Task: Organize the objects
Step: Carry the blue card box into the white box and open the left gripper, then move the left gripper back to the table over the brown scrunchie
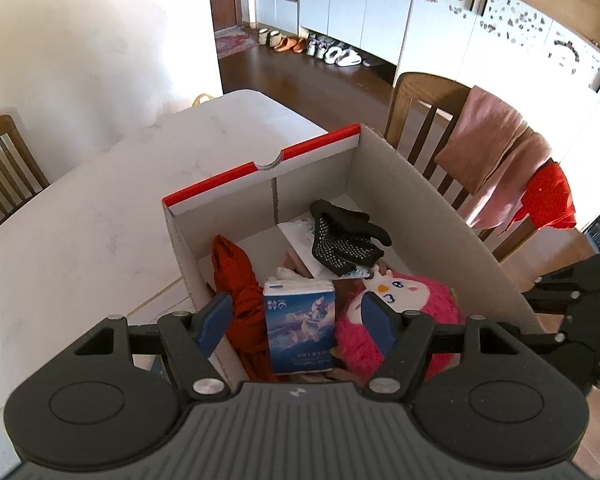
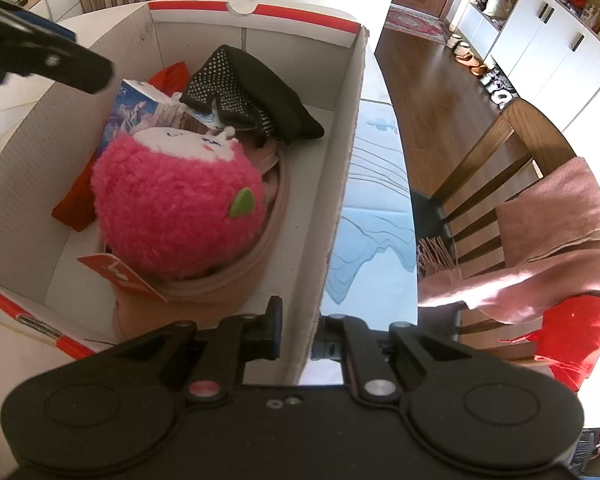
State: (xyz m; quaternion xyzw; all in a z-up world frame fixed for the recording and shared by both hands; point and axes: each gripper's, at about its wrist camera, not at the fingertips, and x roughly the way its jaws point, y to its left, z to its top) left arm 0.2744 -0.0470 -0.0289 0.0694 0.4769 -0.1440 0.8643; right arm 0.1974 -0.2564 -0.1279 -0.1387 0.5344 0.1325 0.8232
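Note:
An open cardboard box (image 1: 412, 200) with red-edged flaps stands on the white table (image 1: 100, 220). Inside it lie a pink plush toy (image 1: 404, 320), a black dotted glove (image 1: 344, 240), an orange-red cloth (image 1: 240, 300) and an upright blue tissue pack (image 1: 300, 328). My left gripper (image 1: 296, 318) hangs open over the box; its blue pads (image 1: 214, 324) stand clear on both sides of the pack. In the right wrist view, my right gripper (image 2: 303, 336) is shut on the box's right wall (image 2: 340, 160). The plush toy (image 2: 180, 200) rests on a pink hat (image 2: 236, 280).
A wooden chair (image 1: 420, 120) draped with a pink cloth (image 1: 496, 152) and a red cloth (image 1: 548, 196) stands close behind the box's right side. Another chair (image 1: 4, 168) is at the table's far left. A blue-patterned mat (image 2: 372, 208) lies beside the box.

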